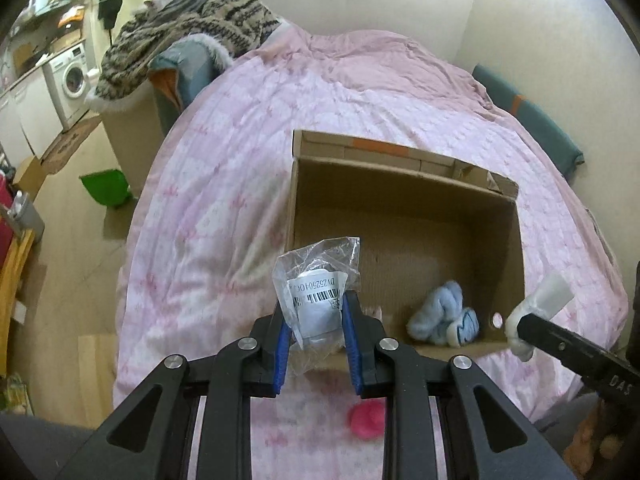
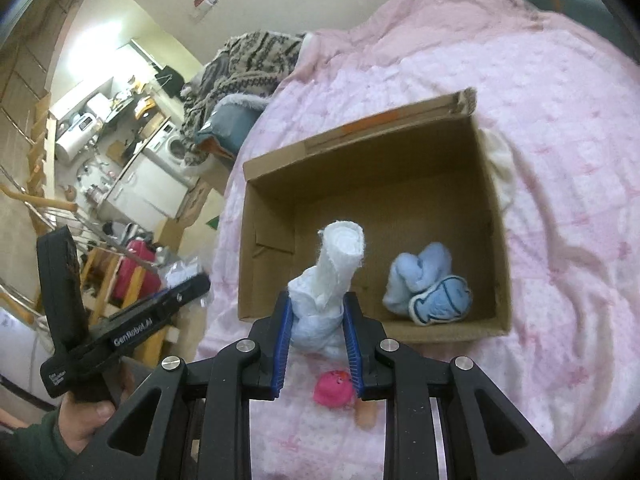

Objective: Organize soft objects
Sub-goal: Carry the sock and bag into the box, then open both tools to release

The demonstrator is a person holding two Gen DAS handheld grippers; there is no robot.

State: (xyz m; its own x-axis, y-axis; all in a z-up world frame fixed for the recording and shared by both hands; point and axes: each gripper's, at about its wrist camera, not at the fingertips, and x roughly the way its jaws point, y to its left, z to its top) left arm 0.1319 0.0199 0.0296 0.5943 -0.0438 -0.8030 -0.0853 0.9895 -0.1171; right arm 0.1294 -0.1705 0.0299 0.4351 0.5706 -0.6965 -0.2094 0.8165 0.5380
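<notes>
both claws are clamped on soft things above the near rim of the cardboard box point(image 2: 496, 216), seemingly to drop them in: left gripper point(image 1: 316, 316) pinches a plastic bag point(image 1: 316, 280), right gripper point(image 2: 318, 312) a white cloth roll point(image 2: 332, 276), beside the blue plush point(image 2: 428, 284) inside

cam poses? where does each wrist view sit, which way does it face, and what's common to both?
Left wrist: on the left gripper, above the bed's near edge, facing down-forward into the cardboard box; its fingers clamp a clear plastic bag; right gripper enters at lower right.
Right wrist: on the right gripper, same facing, clamping a white rolled cloth; left gripper and the hand holding it show at left.
Shared: box, blue plush, pink toy, pink bedspread.
</notes>
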